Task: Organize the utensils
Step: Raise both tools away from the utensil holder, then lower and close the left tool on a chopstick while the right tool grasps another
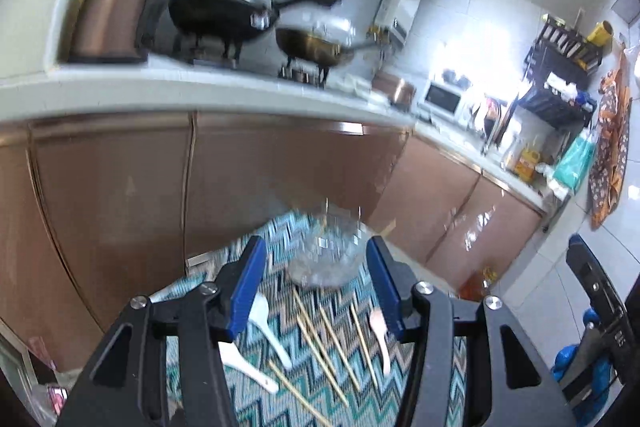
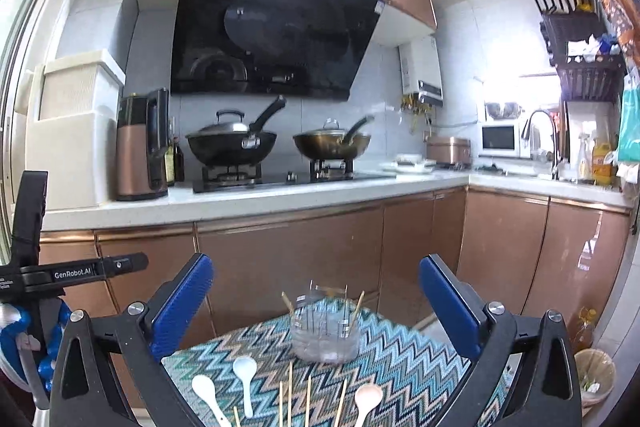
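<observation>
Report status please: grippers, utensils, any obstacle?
Left gripper open, right gripper open, both empty. Spoons and chopsticks lie loose before clear holder. Nothing blocking.

The left gripper is tilted downward, its blue-padded fingers parted with nothing between them. The right gripper points nearly level, its blue pads spread wide apart and empty. In the right wrist view the left gripper's black body sits at the left edge.
</observation>
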A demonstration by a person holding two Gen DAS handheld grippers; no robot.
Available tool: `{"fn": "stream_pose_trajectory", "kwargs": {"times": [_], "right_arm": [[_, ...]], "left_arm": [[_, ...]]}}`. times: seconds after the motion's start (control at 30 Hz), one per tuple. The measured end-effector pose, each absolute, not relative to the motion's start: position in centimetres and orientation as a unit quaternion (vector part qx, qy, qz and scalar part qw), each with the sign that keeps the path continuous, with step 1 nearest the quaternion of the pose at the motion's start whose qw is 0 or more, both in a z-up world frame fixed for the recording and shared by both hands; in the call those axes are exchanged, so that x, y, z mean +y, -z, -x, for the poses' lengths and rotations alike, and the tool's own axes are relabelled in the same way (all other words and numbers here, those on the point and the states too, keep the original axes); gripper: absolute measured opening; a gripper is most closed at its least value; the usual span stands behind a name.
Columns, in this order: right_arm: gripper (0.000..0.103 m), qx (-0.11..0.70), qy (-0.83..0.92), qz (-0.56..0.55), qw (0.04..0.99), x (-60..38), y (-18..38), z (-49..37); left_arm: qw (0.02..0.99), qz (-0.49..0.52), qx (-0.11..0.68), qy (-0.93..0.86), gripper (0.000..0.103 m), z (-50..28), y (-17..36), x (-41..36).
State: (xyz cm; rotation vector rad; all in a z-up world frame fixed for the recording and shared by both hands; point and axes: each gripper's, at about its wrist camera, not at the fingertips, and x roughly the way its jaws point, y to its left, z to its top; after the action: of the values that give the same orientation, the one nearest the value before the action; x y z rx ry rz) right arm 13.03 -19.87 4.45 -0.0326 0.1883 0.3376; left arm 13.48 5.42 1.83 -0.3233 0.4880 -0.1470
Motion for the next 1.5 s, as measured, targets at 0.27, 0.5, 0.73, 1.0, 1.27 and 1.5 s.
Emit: {"fn": "stream_pose_trajectory", "kwargs": {"times": [0.27,0.5,0.73,1.0,1.27,1.5], "right_arm": [[0.103,0.206,-0.194,0.004,0.959,-19.5,0.9,-17.0],[0.103,0.298,-0.205,0.002,0.932,-19.8,6.3,-20.3],[0.097,0.359,-0.212,-0.004,0.909,-19.9,10.7,-23.1],[0.096,0.388,-0.223,-0.01,0.894,-19.8,13.7,-25.0],[0.096,0.403,-0.225,-0.013,0.887,-20.2,15.1,-26.6],[0.096,0.414,-0.231,-0.013,0.881,-20.1,16.1,-27.6]], "left_arm": [[0.89,0.172,0.405,0.121,0.049,-17.5,7.2,3.9],[0.833,0.191,0.506,0.115,0.036,-20.6,14.7,3.2],[0.781,0.224,0.575,0.102,0.024,-23.5,20.0,3.6],[0.758,0.229,0.606,0.077,0.018,-25.8,22.7,2.9],[0.74,0.235,0.629,0.047,0.011,-27.3,24.4,3.1],[0.73,0.241,0.639,0.03,0.01,-28.3,25.5,2.8]]}}
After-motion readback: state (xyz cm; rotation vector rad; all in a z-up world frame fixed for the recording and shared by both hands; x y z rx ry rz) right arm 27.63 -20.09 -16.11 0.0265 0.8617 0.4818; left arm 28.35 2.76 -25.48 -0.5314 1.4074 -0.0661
